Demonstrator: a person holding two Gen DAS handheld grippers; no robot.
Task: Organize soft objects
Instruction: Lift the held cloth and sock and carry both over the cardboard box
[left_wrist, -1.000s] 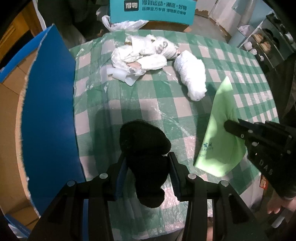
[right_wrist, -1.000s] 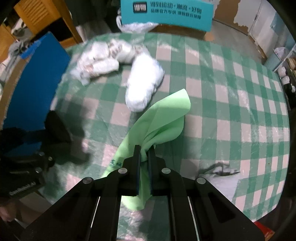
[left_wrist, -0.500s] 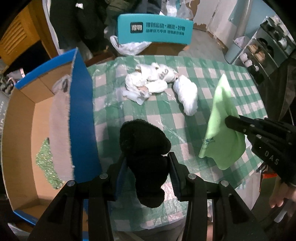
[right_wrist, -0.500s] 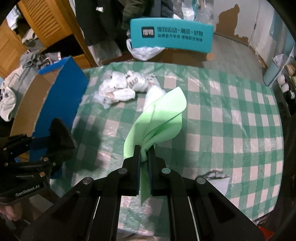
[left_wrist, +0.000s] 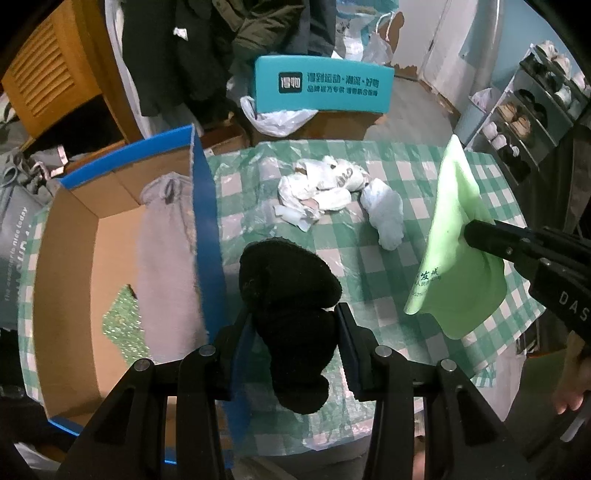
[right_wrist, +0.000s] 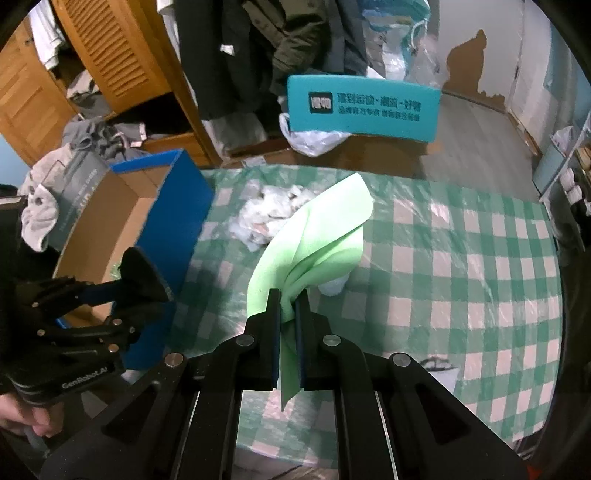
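Note:
My left gripper (left_wrist: 293, 314) is shut on a black knitted item (left_wrist: 288, 291) and holds it well above the checked table (left_wrist: 373, 273), next to the blue wall of the cardboard box (left_wrist: 207, 229). My right gripper (right_wrist: 289, 295) is shut on a light green cloth (right_wrist: 314, 240) and holds it up over the table; it also shows in the left wrist view (left_wrist: 454, 251). White soft bundles (left_wrist: 325, 184) and a white roll (left_wrist: 386, 210) lie on the far part of the table.
The open box holds a grey garment (left_wrist: 162, 243) and a green glittery piece (left_wrist: 123, 317). A teal sign (left_wrist: 321, 85) stands behind the table, with a white plastic bag (left_wrist: 273, 118) under it. Hanging clothes and a wooden cabinet (right_wrist: 110, 66) are at the back left. Shelves (left_wrist: 535, 99) are at the right.
Both grippers have risen high above the table with their items still held. The view has widened, and the open box's inside now shows at the left.

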